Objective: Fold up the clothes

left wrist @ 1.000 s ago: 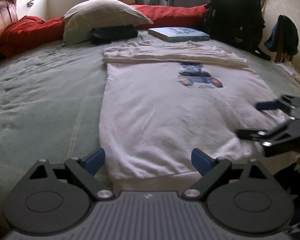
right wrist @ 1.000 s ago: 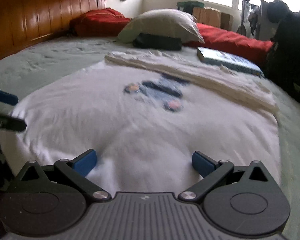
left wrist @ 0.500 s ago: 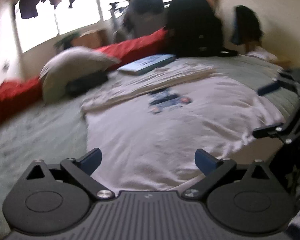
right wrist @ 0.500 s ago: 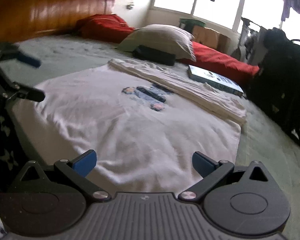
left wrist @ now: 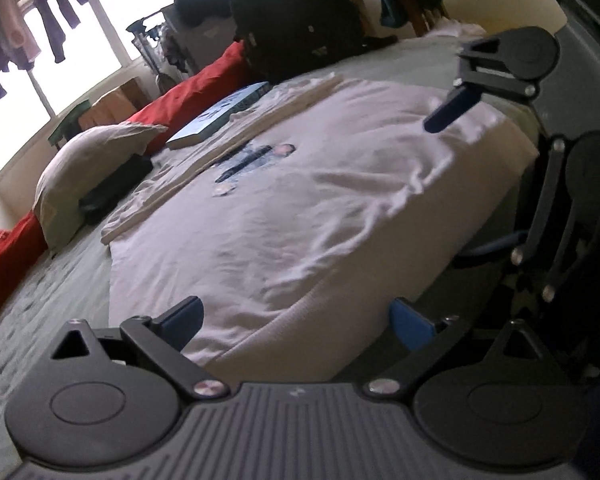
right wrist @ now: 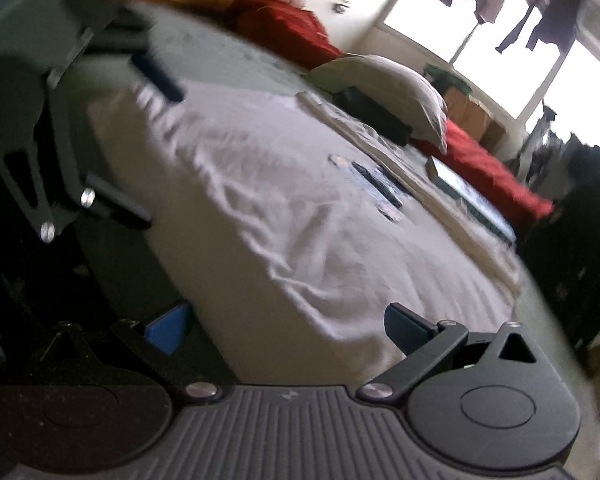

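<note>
The left wrist view is taken from low at the near edge of the bed (left wrist: 40,276), tilted, facing across the white T-shirt (left wrist: 300,200) toward the windows. The right wrist view is taken from the same edge, tilted the opposite way and blurred. The T-shirt (right wrist: 300,220), pillow (left wrist: 92,160) and book (left wrist: 220,116) are shared, and each gripper is seen in the other's view.

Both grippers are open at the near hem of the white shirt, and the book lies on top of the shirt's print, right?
Not quite. In the left wrist view the book lies beyond the white shirt, past its folded top edge. Left gripper and right gripper are open.
</note>
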The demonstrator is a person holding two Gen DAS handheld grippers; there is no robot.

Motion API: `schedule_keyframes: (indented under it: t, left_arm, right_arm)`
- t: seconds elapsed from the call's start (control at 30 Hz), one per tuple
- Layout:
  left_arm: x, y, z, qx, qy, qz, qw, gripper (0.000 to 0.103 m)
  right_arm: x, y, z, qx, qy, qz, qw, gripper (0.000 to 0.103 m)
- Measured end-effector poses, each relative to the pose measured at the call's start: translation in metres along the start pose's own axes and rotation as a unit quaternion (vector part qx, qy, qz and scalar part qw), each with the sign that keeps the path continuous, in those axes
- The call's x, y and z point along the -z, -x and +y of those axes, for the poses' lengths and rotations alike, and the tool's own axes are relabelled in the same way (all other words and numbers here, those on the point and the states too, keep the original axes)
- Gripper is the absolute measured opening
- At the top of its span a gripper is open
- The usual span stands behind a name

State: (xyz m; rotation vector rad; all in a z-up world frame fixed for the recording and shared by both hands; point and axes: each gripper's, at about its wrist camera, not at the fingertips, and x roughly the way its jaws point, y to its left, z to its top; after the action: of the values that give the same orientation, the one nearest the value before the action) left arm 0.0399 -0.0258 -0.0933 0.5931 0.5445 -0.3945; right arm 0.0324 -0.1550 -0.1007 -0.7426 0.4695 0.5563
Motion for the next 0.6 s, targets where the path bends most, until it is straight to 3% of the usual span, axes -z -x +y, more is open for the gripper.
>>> schedule_keyframes:
  t: [0.13, 0.3, 0.43, 0.6]
  left_arm:
    - [0.000, -0.002, -0.012, -0.002, -0.041, -0.002, 0.9992, 0.099]
    - [-0.003, 0.000, -0.021, 0.002, -0.067, -0.012, 0.9977, 0.099]
    - [-0.009, -0.003, -0.026, 0.000, -0.081, -0.024, 0.9965, 0.099]
    - [-0.021, -0.011, -0.028, -0.038, -0.089, -0.041, 0.9945, 0.099]
  right_arm:
    - [0.002, -0.008, 0.025, 0.048, 0.074, -0.004, 0.996, 0.103]
    - [-0.004, 0.002, 0.033, 0.098, 0.110, -0.018, 0.989, 0.103]
    - [-0.013, 0.012, 0.022, 0.147, 0.096, -0.036, 0.984, 0.103]
    - [-0.021, 0.022, 0.011, 0.161, 0.081, -0.053, 0.982, 0.103]
